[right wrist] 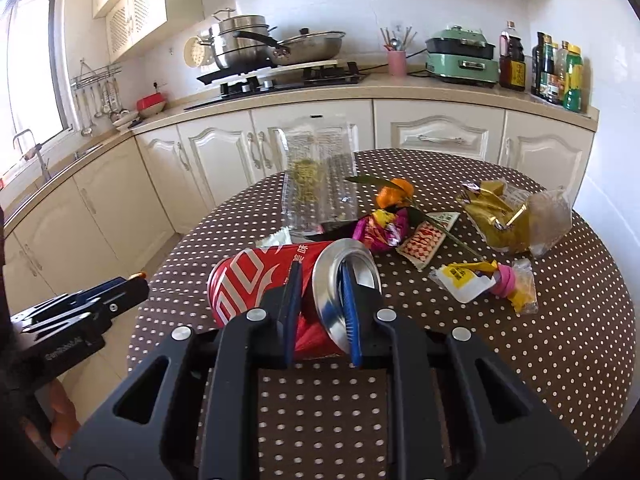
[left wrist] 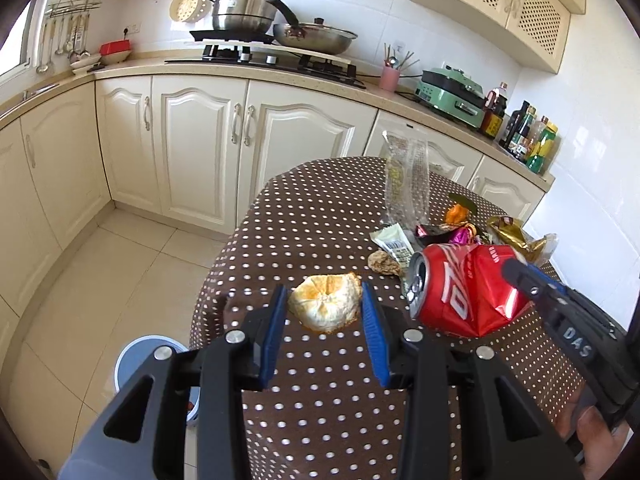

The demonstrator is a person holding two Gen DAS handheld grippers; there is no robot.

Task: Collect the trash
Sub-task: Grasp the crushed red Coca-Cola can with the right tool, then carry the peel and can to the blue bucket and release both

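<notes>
- You face cream cabinets (left wrist: 200, 140) under a beige L-shaped counter (left wrist: 280, 74).
- White tiled wall (right wrist: 320, 8) behind the stove (left wrist: 276, 58); lattice-door upper cabinets (left wrist: 516, 4).
- Pale tiled floor (left wrist: 100, 272).
- Window (right wrist: 36, 60) at left lets daylight in.
- Brown polka-dot tabletop (left wrist: 320, 216).

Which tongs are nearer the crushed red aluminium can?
Right. The right tongs are clamped on the crushed red aluminium can at its dented end. The left tongs sit beside it, straddling the peeled orange rind.
</notes>
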